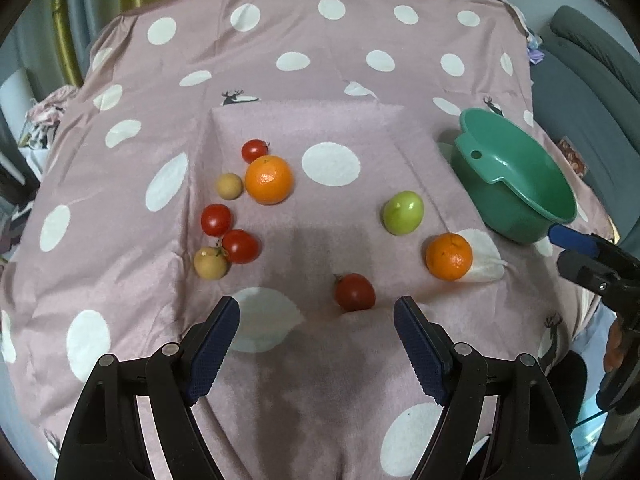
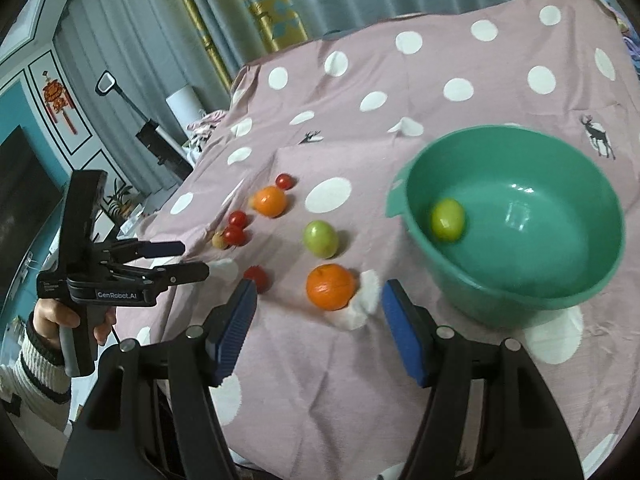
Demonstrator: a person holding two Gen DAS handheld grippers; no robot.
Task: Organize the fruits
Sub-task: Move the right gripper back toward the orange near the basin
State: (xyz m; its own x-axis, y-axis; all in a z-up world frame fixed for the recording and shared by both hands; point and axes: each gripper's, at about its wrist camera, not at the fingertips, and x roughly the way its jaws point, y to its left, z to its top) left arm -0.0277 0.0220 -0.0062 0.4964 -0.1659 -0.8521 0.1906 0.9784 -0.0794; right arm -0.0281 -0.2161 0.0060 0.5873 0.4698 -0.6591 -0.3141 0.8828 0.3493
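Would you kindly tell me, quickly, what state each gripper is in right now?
Left gripper: open, holding nothing.
Right gripper: open, holding nothing.

Grey curtains (image 2: 132, 40), teal wall (image 2: 12, 120), perhaps a television (image 2: 20, 184).

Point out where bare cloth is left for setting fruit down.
Free: the middle strip between the big orange and green fruit. Crowded: the left cluster of tomatoes, and the right by the bowl.
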